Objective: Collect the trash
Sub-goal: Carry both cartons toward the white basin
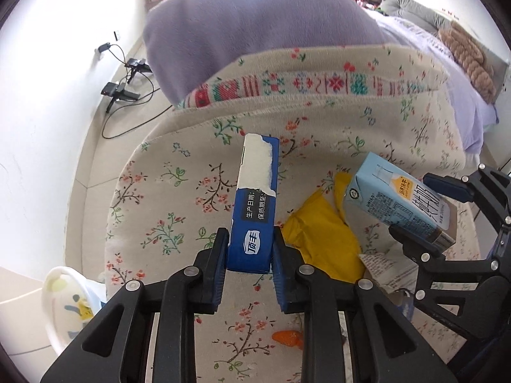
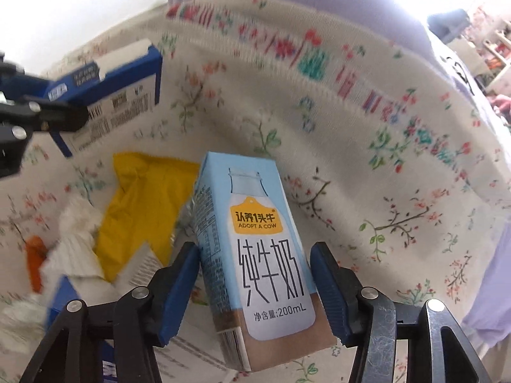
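Observation:
My left gripper [image 1: 250, 249] is shut on a dark blue carton [image 1: 255, 204] with a torn white top, held above the floral cloth [image 1: 166, 191]. It also shows in the right wrist view [image 2: 115, 76] at upper left. My right gripper [image 2: 255, 274] is shut on a light blue 200 mL milk carton [image 2: 255, 249], held upright; the same carton [image 1: 396, 198] shows at right in the left wrist view. Below lie a yellow wrapper [image 1: 322, 239], crumpled white paper [image 2: 76, 239] and an orange scrap [image 1: 287, 338].
A white plastic bin [image 1: 64, 300] stands at lower left beside the cloth-covered surface. A purple bedcover [image 1: 242, 25] rises behind. Cables and a charger [image 1: 124, 89] lie on the floor at left. A torn printed paper [image 1: 386, 268] lies near the right gripper.

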The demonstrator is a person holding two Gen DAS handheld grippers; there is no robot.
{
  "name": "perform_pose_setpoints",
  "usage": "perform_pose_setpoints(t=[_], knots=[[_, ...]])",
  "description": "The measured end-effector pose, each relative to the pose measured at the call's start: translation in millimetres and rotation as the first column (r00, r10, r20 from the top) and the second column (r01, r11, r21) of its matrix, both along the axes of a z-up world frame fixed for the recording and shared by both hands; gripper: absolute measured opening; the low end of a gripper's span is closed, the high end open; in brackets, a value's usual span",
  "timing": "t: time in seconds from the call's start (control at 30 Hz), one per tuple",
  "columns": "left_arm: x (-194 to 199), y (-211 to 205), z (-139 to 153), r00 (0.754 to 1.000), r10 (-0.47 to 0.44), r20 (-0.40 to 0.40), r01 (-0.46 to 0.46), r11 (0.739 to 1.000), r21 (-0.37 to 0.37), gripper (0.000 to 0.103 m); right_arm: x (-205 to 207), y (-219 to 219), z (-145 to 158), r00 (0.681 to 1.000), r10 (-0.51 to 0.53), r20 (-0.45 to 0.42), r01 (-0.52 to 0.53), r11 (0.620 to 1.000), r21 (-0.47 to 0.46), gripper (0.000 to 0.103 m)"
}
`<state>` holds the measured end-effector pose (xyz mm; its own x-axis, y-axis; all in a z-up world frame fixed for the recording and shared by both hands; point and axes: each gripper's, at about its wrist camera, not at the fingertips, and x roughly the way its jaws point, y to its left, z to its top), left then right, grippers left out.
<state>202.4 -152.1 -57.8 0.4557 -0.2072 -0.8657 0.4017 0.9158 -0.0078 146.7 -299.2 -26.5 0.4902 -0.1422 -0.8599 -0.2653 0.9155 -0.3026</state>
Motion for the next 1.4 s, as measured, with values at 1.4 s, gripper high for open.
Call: perform_pose_setpoints(t=[1.4], knots=[[-40, 263, 12, 0.886, 0.438, -0.155, -0.459, 0.877, -0.144, 0.027, -5, 185, 9, 0.996, 0.074, -0.041, -0.052, 0.917, 0.396, 0.062]])
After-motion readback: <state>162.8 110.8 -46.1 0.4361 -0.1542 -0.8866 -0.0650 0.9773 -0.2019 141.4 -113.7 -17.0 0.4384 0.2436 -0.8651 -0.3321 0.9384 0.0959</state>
